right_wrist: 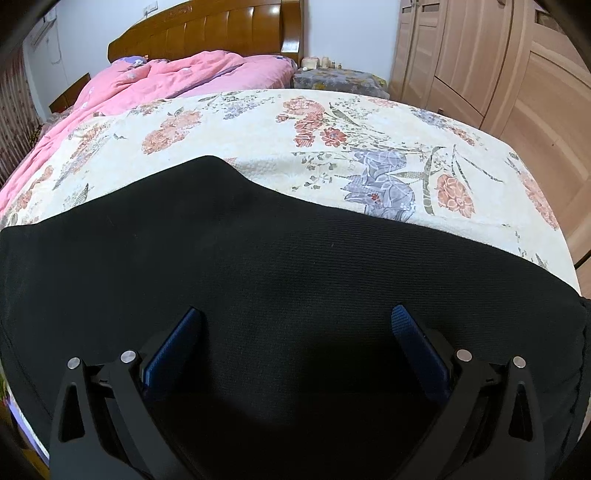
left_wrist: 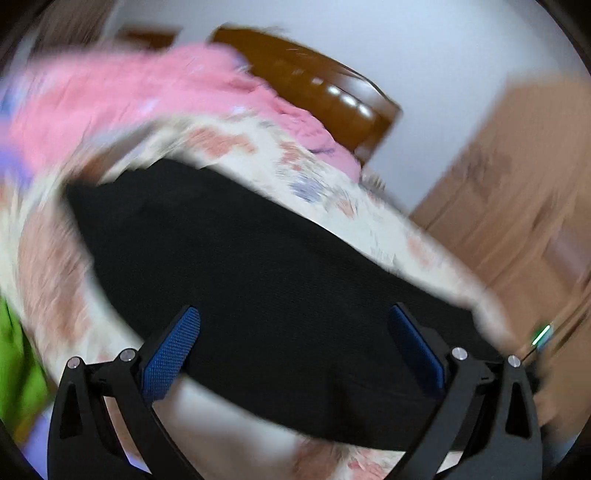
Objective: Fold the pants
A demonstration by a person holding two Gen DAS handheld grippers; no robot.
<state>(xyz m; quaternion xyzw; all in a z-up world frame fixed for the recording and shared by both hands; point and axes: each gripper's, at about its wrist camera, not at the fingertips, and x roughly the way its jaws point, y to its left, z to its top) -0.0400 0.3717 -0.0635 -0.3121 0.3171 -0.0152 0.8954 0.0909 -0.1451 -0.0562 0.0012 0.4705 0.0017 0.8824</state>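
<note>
Black pants (right_wrist: 280,273) lie flat across the near part of a bed with a floral cover (right_wrist: 258,122). My right gripper (right_wrist: 295,317) hovers just above the pants, open, its blue pads (right_wrist: 173,350) wide apart with only cloth below them. In the left wrist view the picture is tilted and blurred by motion. There the pants (left_wrist: 251,258) stretch diagonally, and my left gripper (left_wrist: 295,317) is open over them, holding nothing. The pants' near edge runs out of sight under both grippers.
A pink quilt (right_wrist: 177,70) is bunched at the far left of the bed, against a wooden headboard (right_wrist: 207,33). A nightstand (right_wrist: 332,77) and wooden wardrobe doors (right_wrist: 491,66) stand at the right. Something green (left_wrist: 14,376) shows at the left edge.
</note>
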